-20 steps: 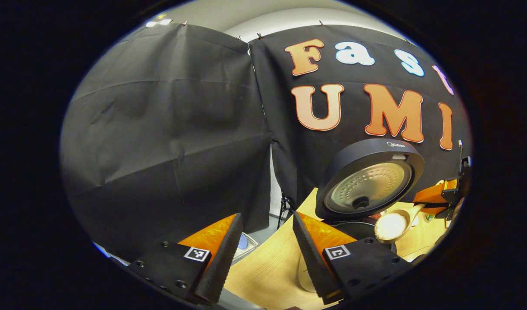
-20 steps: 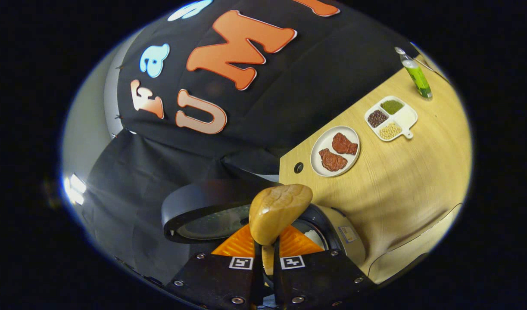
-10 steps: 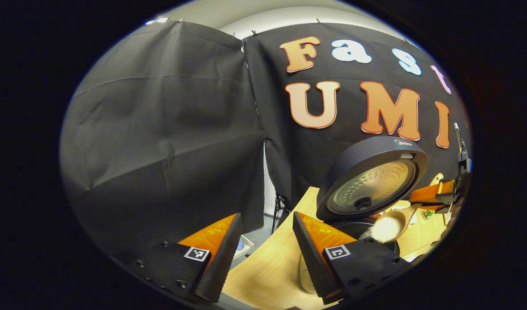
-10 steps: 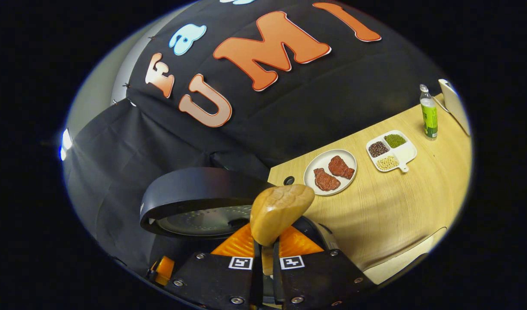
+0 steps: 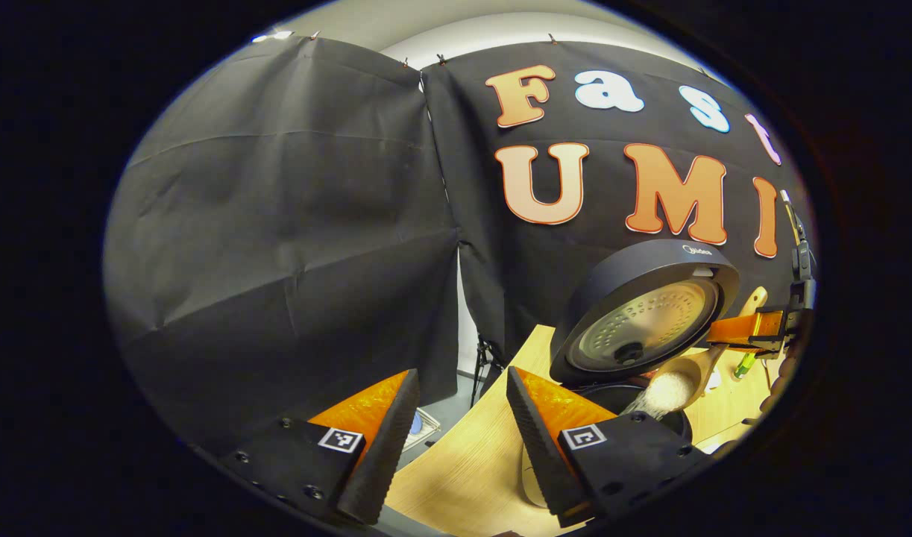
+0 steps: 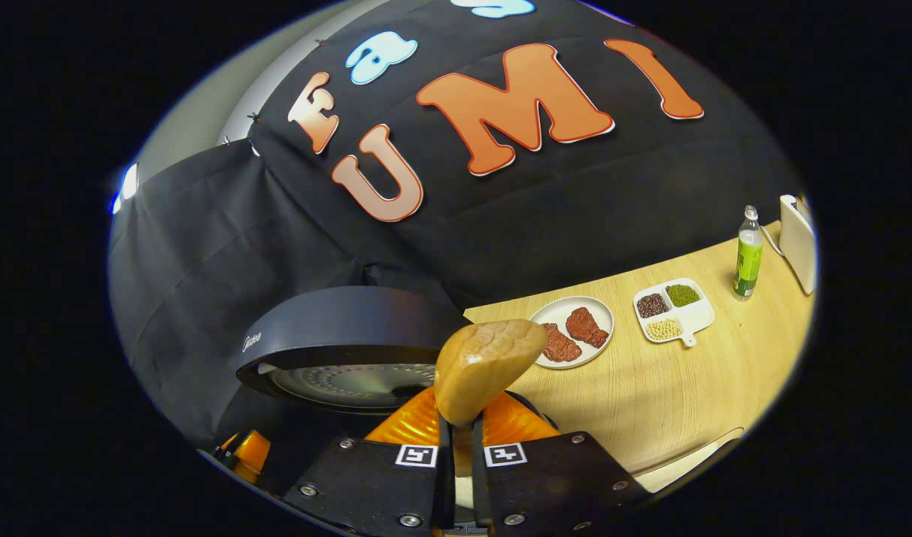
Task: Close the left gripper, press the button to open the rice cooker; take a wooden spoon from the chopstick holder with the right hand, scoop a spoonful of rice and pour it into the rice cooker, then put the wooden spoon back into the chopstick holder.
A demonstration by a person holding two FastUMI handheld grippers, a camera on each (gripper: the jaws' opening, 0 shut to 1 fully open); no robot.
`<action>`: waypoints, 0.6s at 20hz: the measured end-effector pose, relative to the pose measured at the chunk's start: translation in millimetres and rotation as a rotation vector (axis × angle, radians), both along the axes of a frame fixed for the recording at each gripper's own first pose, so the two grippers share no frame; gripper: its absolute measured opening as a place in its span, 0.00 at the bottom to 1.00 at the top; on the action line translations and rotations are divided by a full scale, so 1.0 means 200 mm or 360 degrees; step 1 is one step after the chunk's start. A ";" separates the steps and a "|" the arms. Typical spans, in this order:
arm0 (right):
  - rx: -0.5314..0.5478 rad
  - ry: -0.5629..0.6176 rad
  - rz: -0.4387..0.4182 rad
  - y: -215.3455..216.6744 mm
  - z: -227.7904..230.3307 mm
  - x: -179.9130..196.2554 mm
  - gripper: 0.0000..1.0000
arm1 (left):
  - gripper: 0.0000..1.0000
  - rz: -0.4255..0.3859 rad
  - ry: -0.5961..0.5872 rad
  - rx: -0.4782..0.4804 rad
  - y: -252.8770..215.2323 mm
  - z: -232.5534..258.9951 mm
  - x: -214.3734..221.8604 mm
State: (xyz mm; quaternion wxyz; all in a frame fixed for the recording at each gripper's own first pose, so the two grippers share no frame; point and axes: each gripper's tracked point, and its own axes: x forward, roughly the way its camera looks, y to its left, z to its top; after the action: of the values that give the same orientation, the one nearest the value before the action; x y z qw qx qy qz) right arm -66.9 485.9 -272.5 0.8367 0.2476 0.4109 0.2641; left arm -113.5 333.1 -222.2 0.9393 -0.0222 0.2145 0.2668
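right gripper (image 6: 456,440): fingers pressed together on the handle of the wooden spoon (image 6: 487,365), which sits pinched between them with the back of its bowl turned toward the camera. in the left gripper view the same spoon (image 5: 675,384) is tilted, its bowl heaped with white rice (image 5: 668,391) over the dark opening of the rice cooker (image 5: 634,395), just under the raised lid (image 5: 646,309). lid stands open, perforated inner plate exposed. left gripper (image 5: 459,440): fingers spread wide, gripping nothing, held above the near edge of the wooden table (image 5: 463,470), beside the cooker. further out on the table in the right gripper view: a white plate (image 6: 571,306) with two brown pieces of meat, a divided tray (image 6: 672,309) of beans and grains, a green bottle (image 6: 746,257) standing upright, all well apart from the cooker.
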 end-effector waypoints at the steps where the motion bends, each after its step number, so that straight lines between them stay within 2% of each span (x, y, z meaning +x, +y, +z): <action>1: -0.0012 -0.0026 0.0014 0.00 0.01 -0.01 0.09 | 0.82 0.0005 0.0002 0.0000 0.00 0.00 -0.01; 2: -0.0029 -0.0046 0.0028 0.02 0.02 -0.02 0.09 | 0.82 0.0009 0.0002 -0.0002 0.01 0.00 -0.01; 3: -0.0042 -0.0071 0.0028 0.02 0.02 -0.02 0.09 | 0.76 0.0013 0.0006 -0.0004 0.01 0.00 -0.01; 4: -0.0053 -0.0096 0.0040 0.03 0.03 -0.02 0.09 | 0.76 0.0017 0.0008 -0.0004 0.01 -0.01 -0.02; 5: -0.0062 -0.0115 0.0051 0.03 0.03 -0.03 0.09 | 0.82 0.0021 0.0010 -0.0006 0.01 -0.01 -0.03; 12: -0.0136 -0.0300 0.0160 0.05 0.12 -0.03 0.09 | 0.82 0.0048 0.0024 -0.0007 0.03 -0.03 -0.05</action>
State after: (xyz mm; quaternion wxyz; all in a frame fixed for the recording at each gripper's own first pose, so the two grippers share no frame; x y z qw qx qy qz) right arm -72.0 496.7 -248.1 0.8672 0.1648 0.3531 0.3100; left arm -123.0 339.5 -227.7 0.9335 -0.0256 0.2219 0.2805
